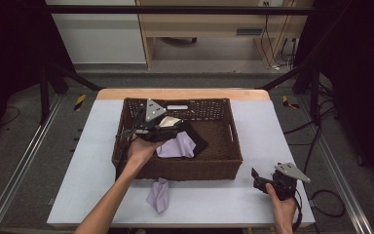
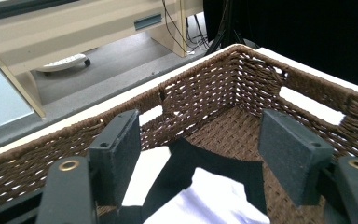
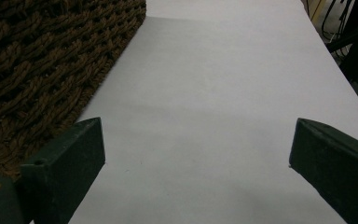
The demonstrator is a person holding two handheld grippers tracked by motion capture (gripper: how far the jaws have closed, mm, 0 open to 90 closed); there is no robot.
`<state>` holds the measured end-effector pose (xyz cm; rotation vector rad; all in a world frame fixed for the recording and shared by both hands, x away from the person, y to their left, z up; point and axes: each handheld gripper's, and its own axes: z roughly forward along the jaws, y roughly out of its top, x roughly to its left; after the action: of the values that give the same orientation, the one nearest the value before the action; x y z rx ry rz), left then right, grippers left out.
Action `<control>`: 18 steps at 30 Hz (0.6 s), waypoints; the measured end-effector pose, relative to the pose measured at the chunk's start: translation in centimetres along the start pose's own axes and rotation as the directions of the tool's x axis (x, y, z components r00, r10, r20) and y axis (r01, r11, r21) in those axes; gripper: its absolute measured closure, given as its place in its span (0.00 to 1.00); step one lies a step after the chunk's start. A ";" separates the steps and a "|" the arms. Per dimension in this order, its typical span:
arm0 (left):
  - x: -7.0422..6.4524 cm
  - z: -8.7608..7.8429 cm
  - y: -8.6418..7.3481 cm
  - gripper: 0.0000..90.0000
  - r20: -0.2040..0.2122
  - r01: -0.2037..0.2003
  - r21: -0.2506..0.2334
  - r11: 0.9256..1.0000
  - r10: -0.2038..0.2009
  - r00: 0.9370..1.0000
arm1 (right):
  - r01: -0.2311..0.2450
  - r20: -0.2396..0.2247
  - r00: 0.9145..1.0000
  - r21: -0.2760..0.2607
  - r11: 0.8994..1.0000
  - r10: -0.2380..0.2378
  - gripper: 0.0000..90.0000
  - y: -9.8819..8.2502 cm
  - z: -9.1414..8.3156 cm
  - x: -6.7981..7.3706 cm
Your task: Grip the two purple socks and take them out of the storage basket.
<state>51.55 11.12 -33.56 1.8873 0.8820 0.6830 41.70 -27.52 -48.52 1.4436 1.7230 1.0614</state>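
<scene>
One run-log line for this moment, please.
left gripper: open, over cloths in basket | right gripper: open, idle on table | lilac cloth: on table before basket

- High view looks forward and down from above the near edge of the white table (image 1: 78, 185)
- Left gripper view sits close inside the wicker basket (image 2: 205, 88)
- Right gripper view skims the table beside that basket's outer wall
</scene>
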 end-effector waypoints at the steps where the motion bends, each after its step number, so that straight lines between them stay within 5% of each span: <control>1: 0.1 0.5 -0.1 0.34 -0.004 0.003 0.006 1.000 -0.003 1.000 | -0.002 -0.001 1.000 -0.001 1.000 0.002 0.04 0.0 0.0 0.0; 10: 0.1 4.2 -1.3 0.39 -0.011 0.010 0.090 0.996 -0.009 1.000 | -0.004 -0.005 1.000 0.001 1.000 0.004 0.04 0.0 0.0 -0.1; 18: -0.1 6.0 -2.2 0.45 0.011 0.008 0.152 0.988 -0.009 1.000 | -0.007 -0.005 1.000 -0.001 1.000 0.007 0.04 0.0 0.0 -0.1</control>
<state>55.32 8.70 -38.08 2.0194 0.9573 0.6131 41.70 -27.59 -48.51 1.4483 1.7222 1.0702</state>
